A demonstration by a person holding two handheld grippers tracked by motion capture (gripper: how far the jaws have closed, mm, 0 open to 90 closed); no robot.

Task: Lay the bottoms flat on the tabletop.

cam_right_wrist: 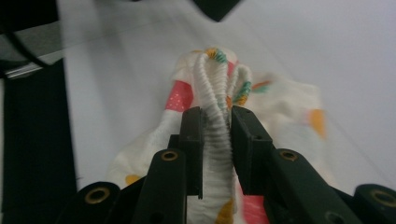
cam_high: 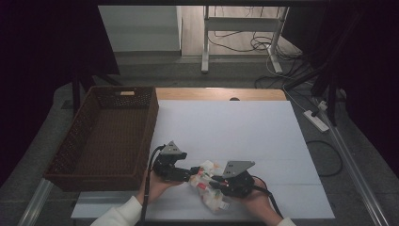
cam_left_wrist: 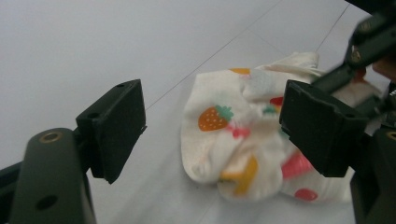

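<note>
Sock (cam_high: 208, 185), white with a printed fruit pattern, lies bunched on the white sheet covering the table (cam_high: 244, 127), near the person's edge and directly between the two hands. Right tool (cam_right_wrist: 217, 135): clenched on the ribbed cuff of the sock, the cuff folded into a ridge that stands up between the two pads; in the high view this tool (cam_high: 225, 184) sits at the right end of the bundle. No earlier frame bears on its closing, so only the grip itself is recorded. Left tool (cam_left_wrist: 212, 130): released, jaws standing wide apart, with the toe end of the sock (cam_left_wrist: 243, 140) lying on the table just ahead of and between them, not touched by either pad. In the high view the left tool (cam_high: 190, 173) is at the left end of the bundle. The sock's long axis runs roughly left to right across the table, from the left tool toward the right one, the cuff end being the held one. A brown wicker basket (cam_high: 150, 122) stands to the left of the sheet, nearer the left hand. Judgement: the free end lies straight in front of the open left tool, so a short advance and closure there would secure both ends.
</note>
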